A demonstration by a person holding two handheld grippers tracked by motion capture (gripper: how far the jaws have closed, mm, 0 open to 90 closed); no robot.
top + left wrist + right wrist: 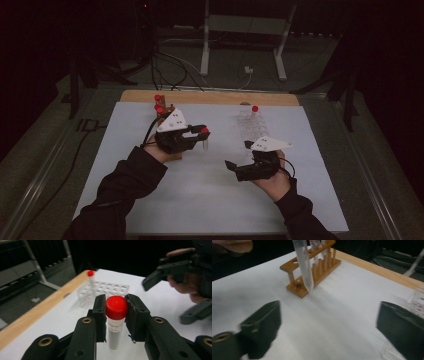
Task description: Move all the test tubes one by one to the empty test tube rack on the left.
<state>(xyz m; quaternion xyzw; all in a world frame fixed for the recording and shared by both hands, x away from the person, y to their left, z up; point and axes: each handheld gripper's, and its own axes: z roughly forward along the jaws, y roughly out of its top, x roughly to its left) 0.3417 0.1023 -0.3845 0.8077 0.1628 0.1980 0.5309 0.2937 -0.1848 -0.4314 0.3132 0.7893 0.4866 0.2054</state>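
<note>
The left tongs (115,315) are clamped on a red-capped tube (115,322) lifted just beside the wooden rack (312,272), while the right tongs (329,332) stand apart, empty, above the counter (200,190).

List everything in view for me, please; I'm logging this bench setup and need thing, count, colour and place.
held tube: one, clear with red cap, clamped between the left gripper's jaws, lifted clear of the wooden rack
wooden rack: one, brown, far left of the sheet, with at least two red-capped tubes in it
clear rack: one, transparent, far right, one red-capped tube at its back corner
sheet: one, white, over the wooden table
stand: one, grey, on the floor beyond
left gripper: black, shut on the held tube
right gripper: black, jaws wide apart, nothing between them
</note>
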